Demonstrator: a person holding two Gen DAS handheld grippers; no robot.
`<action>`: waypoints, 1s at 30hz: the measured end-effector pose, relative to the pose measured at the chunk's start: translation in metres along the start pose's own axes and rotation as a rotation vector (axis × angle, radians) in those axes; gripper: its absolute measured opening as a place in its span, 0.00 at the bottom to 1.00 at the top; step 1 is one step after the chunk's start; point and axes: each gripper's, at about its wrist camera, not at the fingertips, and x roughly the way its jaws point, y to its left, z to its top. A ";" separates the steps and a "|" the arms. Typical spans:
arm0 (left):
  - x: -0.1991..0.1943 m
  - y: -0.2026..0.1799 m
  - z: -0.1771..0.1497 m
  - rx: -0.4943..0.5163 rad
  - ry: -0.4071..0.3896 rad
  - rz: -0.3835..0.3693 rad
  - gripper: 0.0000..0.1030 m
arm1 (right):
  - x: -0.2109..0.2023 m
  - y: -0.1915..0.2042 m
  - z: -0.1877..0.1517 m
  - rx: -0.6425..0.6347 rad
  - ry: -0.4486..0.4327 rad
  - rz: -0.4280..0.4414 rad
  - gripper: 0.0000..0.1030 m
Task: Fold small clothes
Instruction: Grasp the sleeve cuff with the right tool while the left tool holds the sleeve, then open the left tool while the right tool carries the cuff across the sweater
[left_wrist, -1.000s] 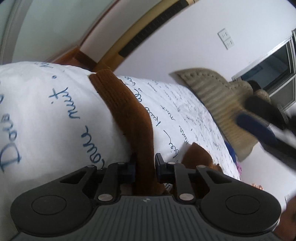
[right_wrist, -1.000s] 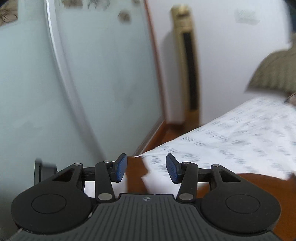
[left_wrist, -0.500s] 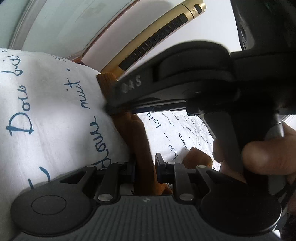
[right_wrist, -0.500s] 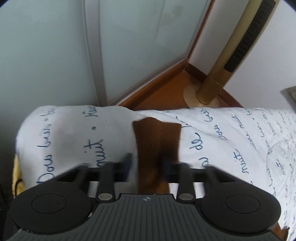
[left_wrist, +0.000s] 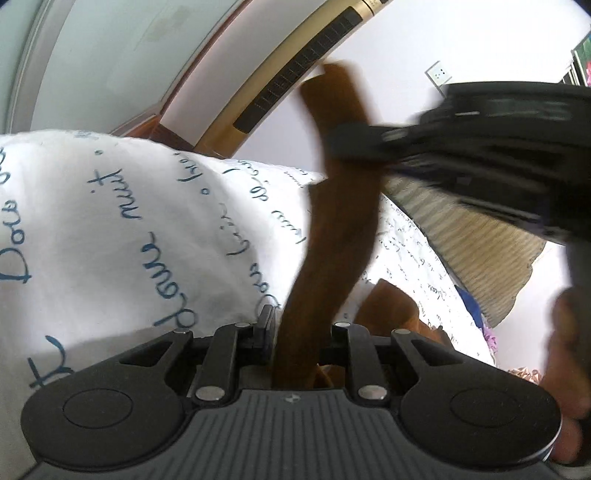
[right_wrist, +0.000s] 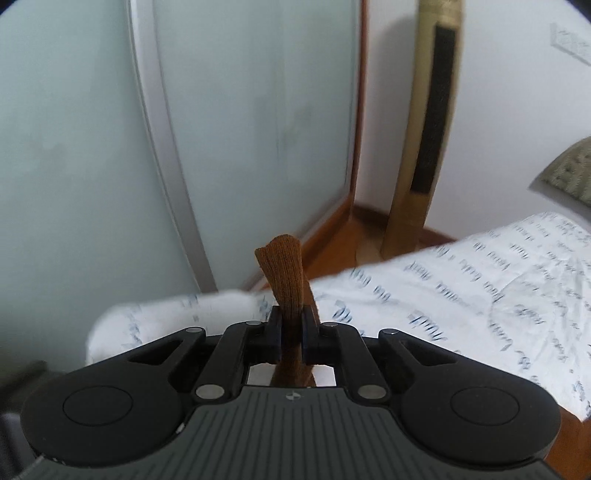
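Note:
A long brown sock (left_wrist: 340, 229) runs from my left gripper (left_wrist: 297, 325), which is shut on its near end, up to my right gripper (left_wrist: 354, 144), blurred at the upper right. The stretch between them hangs above the white bed sheet (left_wrist: 110, 221) with blue script. In the right wrist view my right gripper (right_wrist: 291, 325) has its jaws closing tight on the sock's cuff (right_wrist: 284, 266), pads pressing it, the cuff sticking up past them. A second brown sock piece (left_wrist: 391, 306) lies on the sheet just right of my left gripper.
A gold tower fan (right_wrist: 432, 129) stands on the wooden floor by the wall past the bed corner. A frosted glass door (right_wrist: 240, 110) fills the left. A striped beige pillow (left_wrist: 480, 243) lies at the bed's far right. A hand (left_wrist: 569, 350) holds the right gripper's handle.
The sock lay flat on the sheet before. My right gripper came in over its far end, closed on the cuff and lifted it off the bed. The left grip is unchanged.

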 end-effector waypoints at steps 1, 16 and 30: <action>0.000 -0.006 0.000 0.013 -0.001 0.004 0.19 | -0.013 -0.004 -0.001 0.012 -0.035 -0.004 0.12; -0.002 -0.107 -0.022 0.192 -0.011 -0.033 0.28 | -0.220 -0.126 -0.062 0.297 -0.472 -0.193 0.12; 0.012 -0.125 -0.092 0.329 0.094 -0.003 0.46 | -0.281 -0.229 -0.231 0.628 -0.541 -0.339 0.12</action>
